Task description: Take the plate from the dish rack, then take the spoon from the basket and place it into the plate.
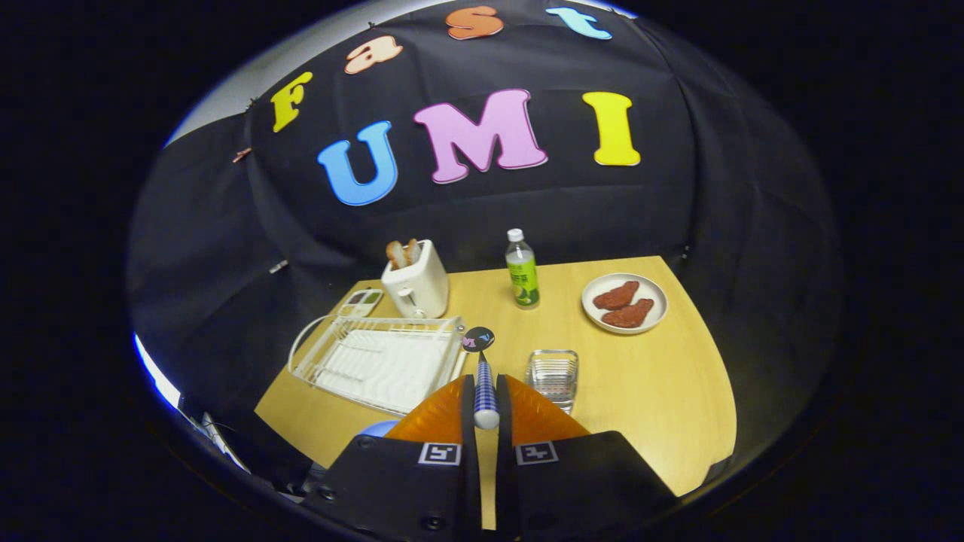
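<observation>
- The gripper (486, 410) is squeezing the spoon (483, 380), low in the middle of the picture. Both fingers are pressing on the handle, 1 on each side.
- The spoon is standing almost straight up between the fingers. Its dark round bowl is pointing away from us, over the table (648, 384).
- The handle is looking blue and white, in little stripes or checks, with a white end near us. The bowl is dark, with small pink and blue marks on it.
- I think the spoon is already out of the basket (552, 376). The basket is a small clear wire one, just to the right of the fingers.
- A bit of something blue (379, 429) is peeking out by the left finger, at the near edge of the table. It may be the plate for the spoon, but I cannot tell.
- The white dish rack (380, 361) is sitting left of the middle, and I am seeing no plate in it.
- To do this step well, the person should keep squeezing and swing the spoon slowly over the plate. Then go down low before letting go, so the spoon is not bouncing out.
- The plate with 2 brown pieces (625, 302) at the upper right already has food on it, so I am guessing it is not the one.
- A toaster (416, 284) and a bottle (522, 269) are standing at the far side, well away.
</observation>
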